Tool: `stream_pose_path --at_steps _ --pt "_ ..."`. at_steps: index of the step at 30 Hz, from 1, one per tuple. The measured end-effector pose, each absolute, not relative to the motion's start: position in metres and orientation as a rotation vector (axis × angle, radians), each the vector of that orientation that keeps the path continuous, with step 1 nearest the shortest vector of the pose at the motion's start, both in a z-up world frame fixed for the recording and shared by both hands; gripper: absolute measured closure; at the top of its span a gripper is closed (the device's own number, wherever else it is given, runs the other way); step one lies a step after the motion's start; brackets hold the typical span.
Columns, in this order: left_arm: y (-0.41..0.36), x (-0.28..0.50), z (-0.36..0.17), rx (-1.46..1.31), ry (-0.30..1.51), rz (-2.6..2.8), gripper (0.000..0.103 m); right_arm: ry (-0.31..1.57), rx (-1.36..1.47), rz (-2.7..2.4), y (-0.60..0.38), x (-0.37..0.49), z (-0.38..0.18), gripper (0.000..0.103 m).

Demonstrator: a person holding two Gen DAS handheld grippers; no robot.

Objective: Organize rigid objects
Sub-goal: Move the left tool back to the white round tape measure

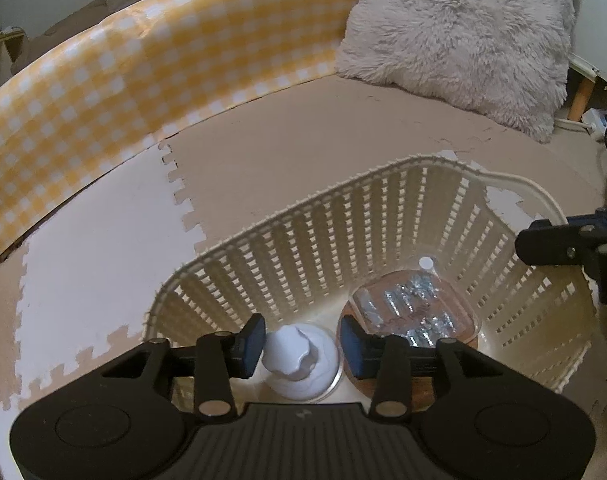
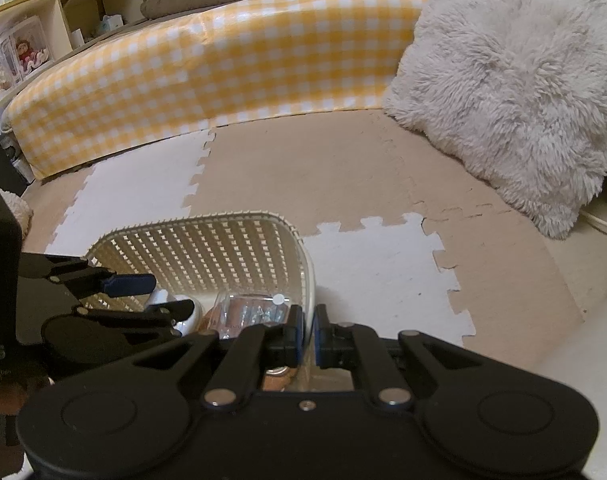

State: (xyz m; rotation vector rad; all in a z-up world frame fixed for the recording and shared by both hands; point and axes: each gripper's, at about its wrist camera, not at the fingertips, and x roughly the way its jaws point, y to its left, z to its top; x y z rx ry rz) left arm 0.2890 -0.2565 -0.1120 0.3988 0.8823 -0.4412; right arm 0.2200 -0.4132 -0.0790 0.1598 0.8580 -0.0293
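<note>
A cream slatted plastic basket (image 1: pixel 343 224) stands on the foam floor mat. Inside it lie a white round object with a knob (image 1: pixel 299 364) and a clear-lidded box of silver-wrapped pieces (image 1: pixel 411 312). My left gripper (image 1: pixel 301 346) is open, its blue pads either side of the white object without touching it. My right gripper (image 2: pixel 308 336) is shut on the basket's right rim (image 2: pixel 310 280). The right view also shows the left gripper (image 2: pixel 143 296) over the basket and the clear box (image 2: pixel 251 312).
A yellow checked cushion wall (image 1: pixel 143 80) runs along the back of the mat. A fluffy white pillow (image 1: pixel 463 36) leans at the back right. Shelves with toys (image 2: pixel 31 48) stand at far left. The mat is beige and white tiles (image 2: pixel 383 272).
</note>
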Motion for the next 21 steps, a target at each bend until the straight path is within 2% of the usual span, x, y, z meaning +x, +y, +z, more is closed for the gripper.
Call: stream_pose_path --at_steps 5,10,21 --pt "-0.256 0.287 -0.104 0.358 0.887 -0.446 0.051 0.858 0.163 -0.029 -0.413 0.22 -0.079 0.097" --pt "-0.254 0.279 -0.087 0.318 0.862 -0.459 0.027 0.859 0.165 -0.028 -0.414 0.22 -0.079 0.097" --pt "-0.222 0.252 -0.053 0.22 0.817 -0.464 0.004 0.859 0.167 -0.028 -0.415 0.22 -0.079 0.097"
